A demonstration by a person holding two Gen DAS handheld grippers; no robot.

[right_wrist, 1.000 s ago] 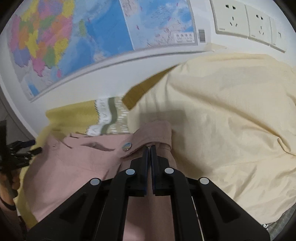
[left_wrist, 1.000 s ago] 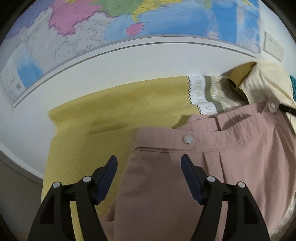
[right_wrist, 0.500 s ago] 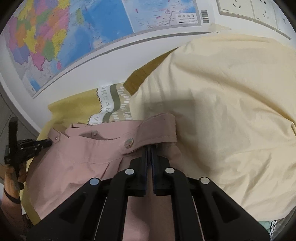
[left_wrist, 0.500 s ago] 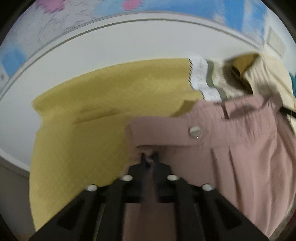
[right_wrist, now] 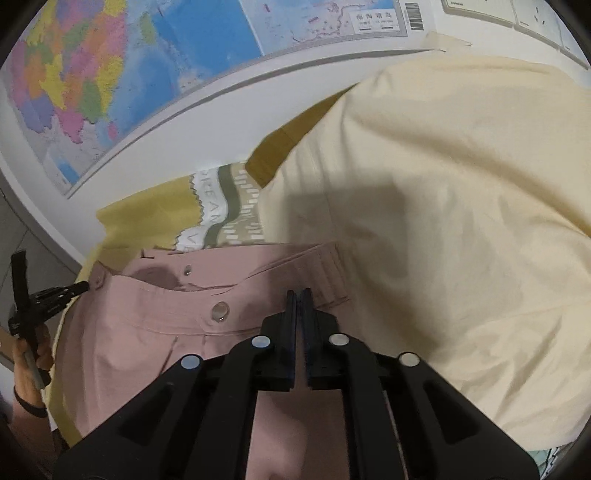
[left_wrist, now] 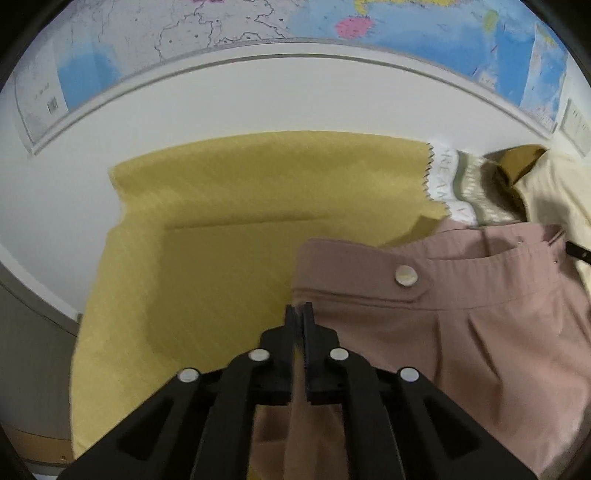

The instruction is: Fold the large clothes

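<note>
Pink trousers [left_wrist: 461,332] with a buttoned waistband lie over a mustard yellow cloth [left_wrist: 229,229]. My left gripper [left_wrist: 298,314] is shut on the left end of the trousers' waistband. My right gripper [right_wrist: 299,299] is shut on the right end of the same waistband [right_wrist: 258,273], which stretches between the two. The left gripper also shows at the far left of the right wrist view [right_wrist: 77,286], held by a hand.
A pale cream garment [right_wrist: 443,206] is heaped to the right of the trousers. A white and olive printed cloth [right_wrist: 225,214] lies behind the waistband. A white wall with a map [right_wrist: 129,66] and sockets [right_wrist: 517,14] stands close behind.
My left gripper was open above the trousers a second ago; it has shut on the left waistband end. The waistband has been pulled wider between the two grippers.
</note>
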